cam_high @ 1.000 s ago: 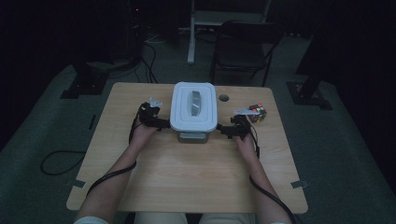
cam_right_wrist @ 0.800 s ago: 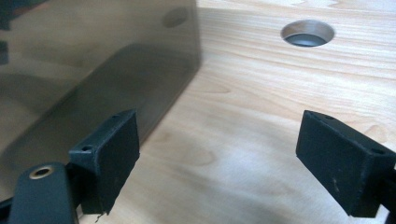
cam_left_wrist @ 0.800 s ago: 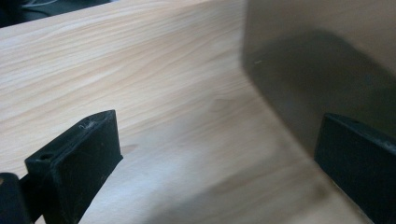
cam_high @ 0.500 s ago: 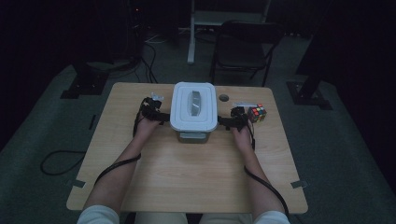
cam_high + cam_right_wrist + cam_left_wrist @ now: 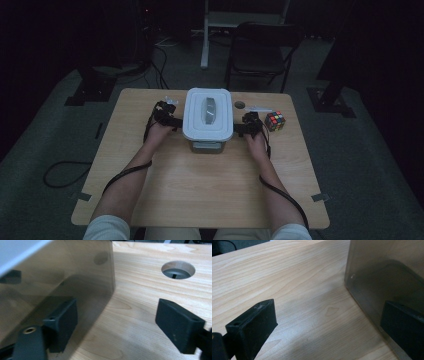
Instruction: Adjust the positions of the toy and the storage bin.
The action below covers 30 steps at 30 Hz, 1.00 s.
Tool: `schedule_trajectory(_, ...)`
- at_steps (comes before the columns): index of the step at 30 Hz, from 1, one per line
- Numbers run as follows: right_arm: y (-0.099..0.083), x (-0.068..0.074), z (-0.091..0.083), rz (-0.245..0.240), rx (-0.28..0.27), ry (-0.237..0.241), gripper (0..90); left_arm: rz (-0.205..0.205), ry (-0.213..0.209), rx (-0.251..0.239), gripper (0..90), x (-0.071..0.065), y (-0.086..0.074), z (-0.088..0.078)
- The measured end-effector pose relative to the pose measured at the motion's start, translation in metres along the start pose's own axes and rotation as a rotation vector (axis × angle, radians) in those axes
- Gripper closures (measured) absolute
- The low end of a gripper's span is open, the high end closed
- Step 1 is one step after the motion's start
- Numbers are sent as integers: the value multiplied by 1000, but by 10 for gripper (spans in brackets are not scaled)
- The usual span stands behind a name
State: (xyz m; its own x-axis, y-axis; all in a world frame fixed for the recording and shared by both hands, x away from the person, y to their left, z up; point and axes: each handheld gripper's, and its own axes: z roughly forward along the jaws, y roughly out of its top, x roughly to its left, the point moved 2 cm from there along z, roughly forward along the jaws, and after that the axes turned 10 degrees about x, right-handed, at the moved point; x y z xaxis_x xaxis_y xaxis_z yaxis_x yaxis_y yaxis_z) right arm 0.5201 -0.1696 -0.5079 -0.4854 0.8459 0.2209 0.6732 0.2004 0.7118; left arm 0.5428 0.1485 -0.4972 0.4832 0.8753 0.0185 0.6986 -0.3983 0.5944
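Note:
A clear plastic box with a white lid (image 5: 208, 114) stands at the middle of the wooden table (image 5: 200, 190). My left gripper (image 5: 167, 117) sits low at the box's left side. Its jaws stand open (image 5: 328, 307), the right one against the box wall (image 5: 387, 272), with bare table between them. My right gripper (image 5: 247, 125) is at the box's right side. Its jaws (image 5: 118, 306) have just been closing but remain apart. One lies along the box wall (image 5: 62, 277), and nothing is pinched between them.
A colour cube (image 5: 275, 121) lies just right of my right gripper. A round hole in the table (image 5: 178, 270) and a small white item (image 5: 257, 108) are behind that gripper. A dark chair (image 5: 260, 50) stands beyond the table's far edge.
Both hands have drawn in toward the sides of the box, the right one more clearly. The box and the cube have stayed put.

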Motion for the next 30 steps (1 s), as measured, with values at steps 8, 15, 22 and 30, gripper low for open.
schedule_trajectory(8, -7, 1, -8, 5, 11, 22, 209, 65, 23, 25, 13, -11, -3, -8)
schedule_trajectory(15, -18, 10, -19, -34, 21, 39, 209, 86, 20, 30, 14, -19, -13, -17)
schedule_trajectory(22, -30, 17, -29, -47, 23, 57, 210, 92, 16, 15, 14, -27, -26, -26)
schedule_trajectory(30, -49, 25, -42, -55, 5, 86, 211, 117, 13, 11, 14, -40, -41, -38)
